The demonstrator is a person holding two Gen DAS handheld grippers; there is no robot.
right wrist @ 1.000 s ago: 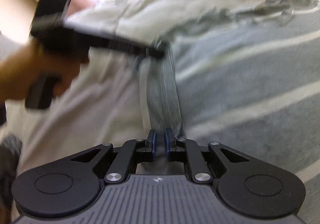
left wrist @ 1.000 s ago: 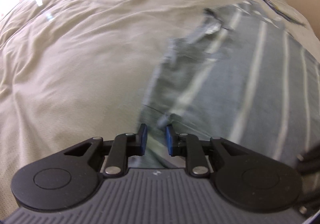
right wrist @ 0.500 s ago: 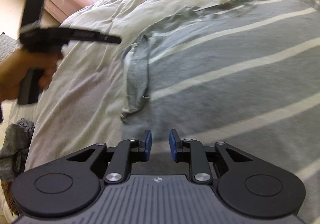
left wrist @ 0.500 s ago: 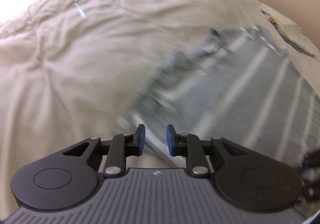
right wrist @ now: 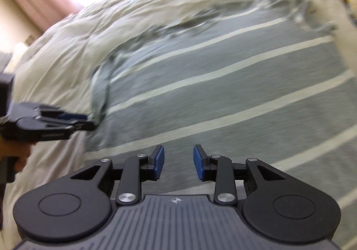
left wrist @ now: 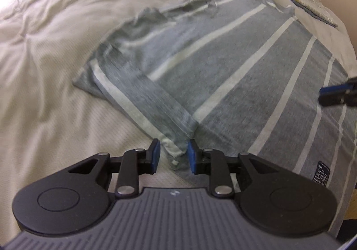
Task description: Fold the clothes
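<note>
A grey shirt (left wrist: 223, 67) with white stripes lies spread on a beige bed cover (left wrist: 55, 71). Its left sleeve (left wrist: 142, 91) is folded in over the body. My left gripper (left wrist: 174, 155) hovers at the sleeve's near corner, pads apart, and the cloth below does not touch them. My right gripper (right wrist: 178, 161) hangs over the striped body (right wrist: 223, 93); its jaws are opening with nothing between them. In the right wrist view the left gripper (right wrist: 89, 121) sits at the shirt's left edge, held by a hand (right wrist: 17, 156). The right gripper's tip (left wrist: 323, 93) pokes in at the left wrist view's right edge.
A patterned cloth (left wrist: 312, 2) lies at the bed's far right corner. The shirt carries a dark label patch (left wrist: 321, 174) near its hem. The rumpled bed cover (right wrist: 89, 38) stretches left and far, toward a pink curtain (right wrist: 44, 4) and a bright window.
The right gripper was shut on a fold at the shirt's edge and has let it go and opened. Both grippers pulled back toward the near side, and the sleeve now lies folded flat.
</note>
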